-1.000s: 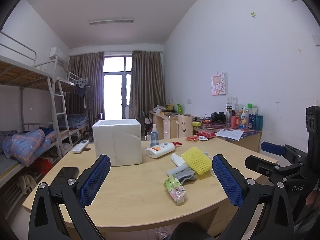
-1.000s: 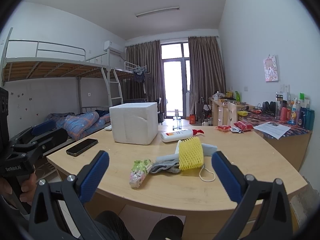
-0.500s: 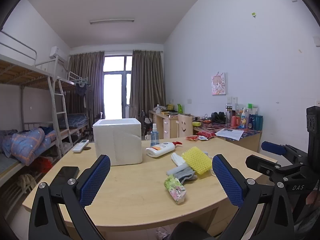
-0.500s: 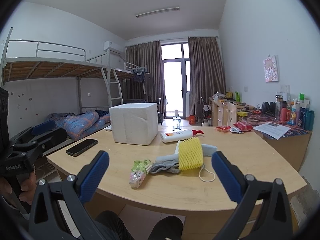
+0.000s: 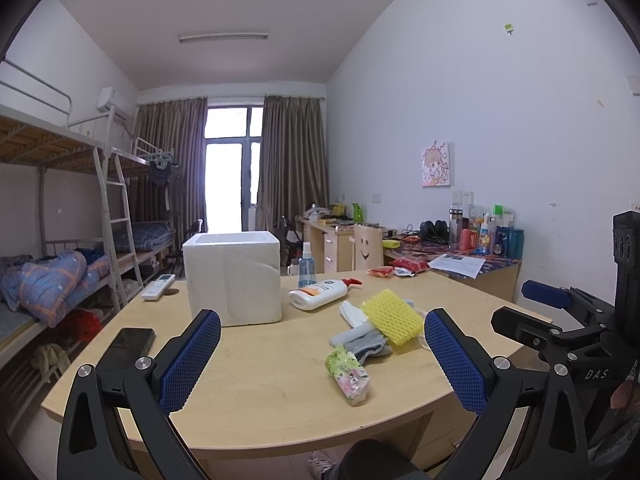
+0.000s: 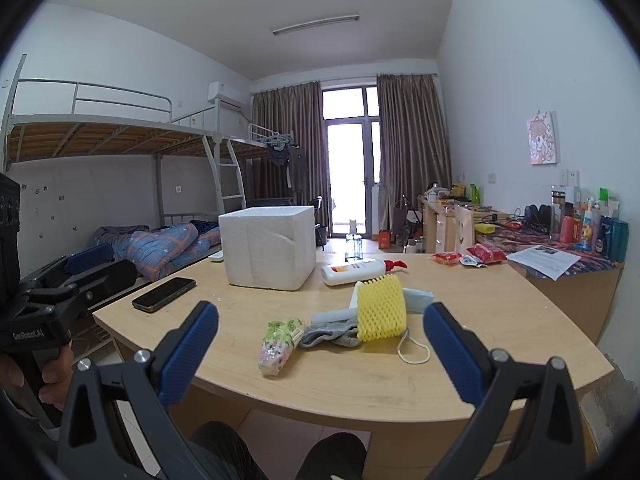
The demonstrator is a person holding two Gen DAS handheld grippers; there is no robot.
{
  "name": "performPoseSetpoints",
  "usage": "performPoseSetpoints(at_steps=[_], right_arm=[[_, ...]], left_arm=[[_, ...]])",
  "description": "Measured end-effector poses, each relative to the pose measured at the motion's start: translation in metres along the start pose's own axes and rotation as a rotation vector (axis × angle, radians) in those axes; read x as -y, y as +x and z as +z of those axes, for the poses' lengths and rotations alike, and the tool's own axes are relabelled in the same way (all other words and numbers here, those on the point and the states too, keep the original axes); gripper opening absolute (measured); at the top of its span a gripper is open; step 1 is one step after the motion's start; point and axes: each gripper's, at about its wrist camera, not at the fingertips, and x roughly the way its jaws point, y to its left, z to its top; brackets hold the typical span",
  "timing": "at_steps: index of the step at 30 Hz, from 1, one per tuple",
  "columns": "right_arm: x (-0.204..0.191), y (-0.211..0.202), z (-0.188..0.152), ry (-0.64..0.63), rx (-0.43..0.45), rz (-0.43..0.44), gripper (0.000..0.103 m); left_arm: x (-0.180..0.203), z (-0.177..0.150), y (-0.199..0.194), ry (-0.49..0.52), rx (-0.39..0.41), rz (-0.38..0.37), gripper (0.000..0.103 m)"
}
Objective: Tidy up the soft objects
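We hold both grippers above the near edge of the table (image 6: 360, 384), each spread wide and empty: the left gripper (image 5: 322, 354) low in its frame, the right gripper (image 6: 320, 350) likewise. The soft things lie heaped at centre: yellow foam net (image 6: 381, 307), grey sock (image 6: 332, 334), floral packet (image 6: 278, 340) and a mask (image 6: 416, 298) under the net. The foam box (image 6: 269, 246) stands behind them, upper left of centre, probably their destination. We judge the net best taken first, since it lies on top; pinch its middle lightly so nothing beneath drags along.
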Motion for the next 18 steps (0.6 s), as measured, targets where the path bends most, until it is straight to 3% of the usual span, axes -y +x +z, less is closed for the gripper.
performPoseSetpoints(at_steps=[18], right_arm=[[0.010,0.023,0.001,0.010,-0.032,-0.007,0.103]], left_arm=[[0.002,-0.005,0.030,0.009,-0.054,-0.018,0.102]])
